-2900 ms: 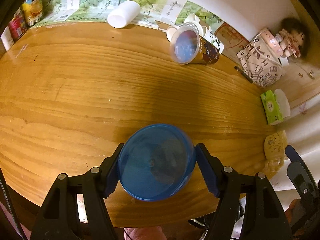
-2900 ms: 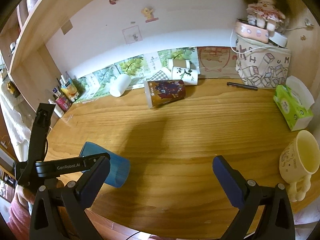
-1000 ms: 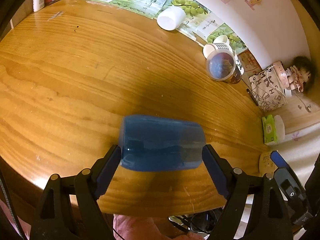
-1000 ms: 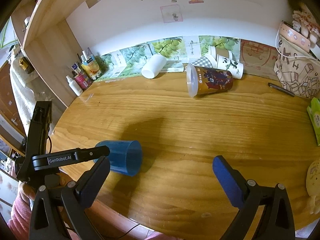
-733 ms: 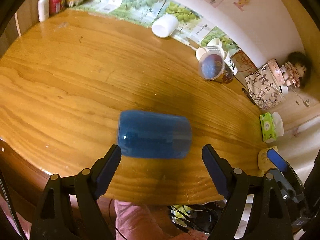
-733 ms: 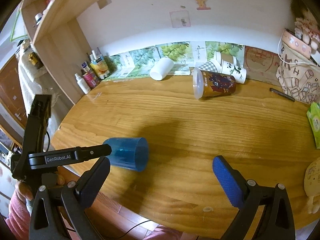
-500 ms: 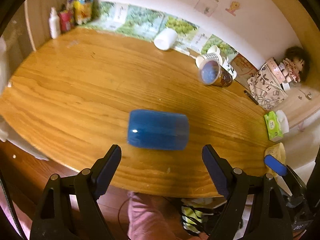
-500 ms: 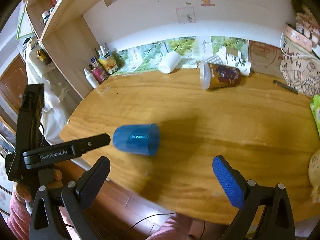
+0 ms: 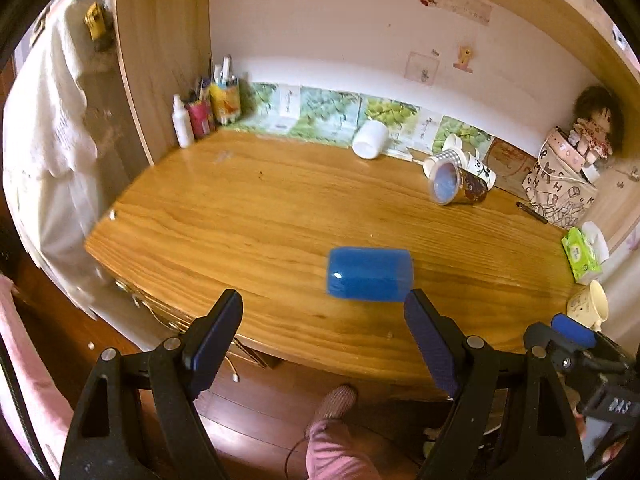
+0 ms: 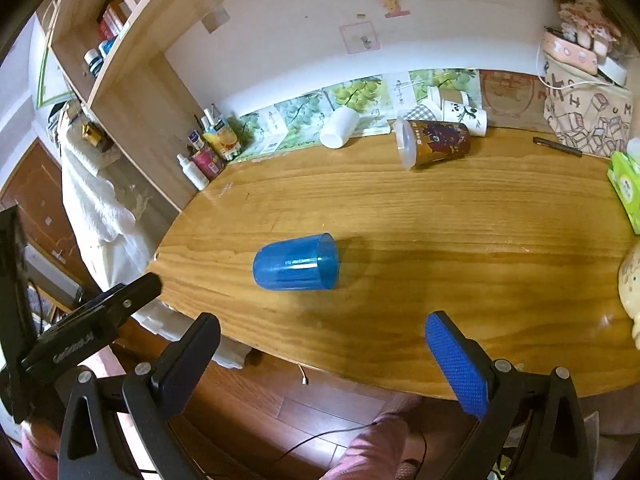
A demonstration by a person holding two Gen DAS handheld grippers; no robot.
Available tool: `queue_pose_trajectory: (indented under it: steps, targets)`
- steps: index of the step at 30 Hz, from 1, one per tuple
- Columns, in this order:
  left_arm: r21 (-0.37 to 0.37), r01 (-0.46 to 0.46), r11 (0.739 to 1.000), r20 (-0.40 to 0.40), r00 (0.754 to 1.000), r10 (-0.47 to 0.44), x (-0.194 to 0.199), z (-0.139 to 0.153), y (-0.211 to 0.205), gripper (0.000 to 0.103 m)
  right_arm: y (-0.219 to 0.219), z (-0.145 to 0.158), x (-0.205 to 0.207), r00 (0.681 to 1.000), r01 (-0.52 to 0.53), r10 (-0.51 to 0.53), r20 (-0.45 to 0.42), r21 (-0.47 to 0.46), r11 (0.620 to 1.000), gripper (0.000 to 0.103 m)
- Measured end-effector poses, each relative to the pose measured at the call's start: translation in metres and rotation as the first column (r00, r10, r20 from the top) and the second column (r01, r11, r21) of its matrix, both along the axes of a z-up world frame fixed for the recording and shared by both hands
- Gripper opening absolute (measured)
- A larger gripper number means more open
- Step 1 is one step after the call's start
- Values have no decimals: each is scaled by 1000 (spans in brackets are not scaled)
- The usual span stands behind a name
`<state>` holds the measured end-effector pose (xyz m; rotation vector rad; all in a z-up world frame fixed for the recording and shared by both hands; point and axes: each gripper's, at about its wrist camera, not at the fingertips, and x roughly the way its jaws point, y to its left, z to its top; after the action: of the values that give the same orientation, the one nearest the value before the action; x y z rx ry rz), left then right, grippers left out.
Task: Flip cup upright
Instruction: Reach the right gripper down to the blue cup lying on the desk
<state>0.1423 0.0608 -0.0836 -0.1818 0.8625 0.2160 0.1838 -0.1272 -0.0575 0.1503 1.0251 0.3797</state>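
A translucent blue plastic cup lies on its side on the wooden table, its mouth pointing right; it also shows in the right wrist view. My left gripper is open and empty, pulled back off the table's front edge, with the cup just beyond its right finger. My right gripper is open and empty, held back in front of the table edge below the cup.
A brown patterned cup and a white cup lie on their sides at the back, by more paper cups. Bottles stand back left. A tissue pack, yellow mug, pen and patterned bag are at right.
My left gripper let go of the blue cup, which now lies on its side on the table. Both grippers have drawn back from the table and risen.
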Motion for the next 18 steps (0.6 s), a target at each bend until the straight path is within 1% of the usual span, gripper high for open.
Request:
queue_pose_trajectory:
  steps: [3,6,9,14,18]
  targets:
    - [36,20,999,16,1000,-21,-2,11,2,86,-1,1,3,1000,23,-22,-12,22,1000,103]
    - [89,46,995,5,999,-47,3,18,2,86,0,-2,8,998,55,-52,-40,56,997,103]
    - [136,78,988,-5,997,-78,10,22,4,86,2,-11,16,993,90,-81,-86,113,990,103]
    - [172,130,976,-31,992,-126,26,22,11,86,10,-27,28,980,148,-127,-150,136,980,103]
    - [203,196,959,-60,980,-188,41,17,20,86,22,-44,44,960,204,-167,-225,155,967,103]
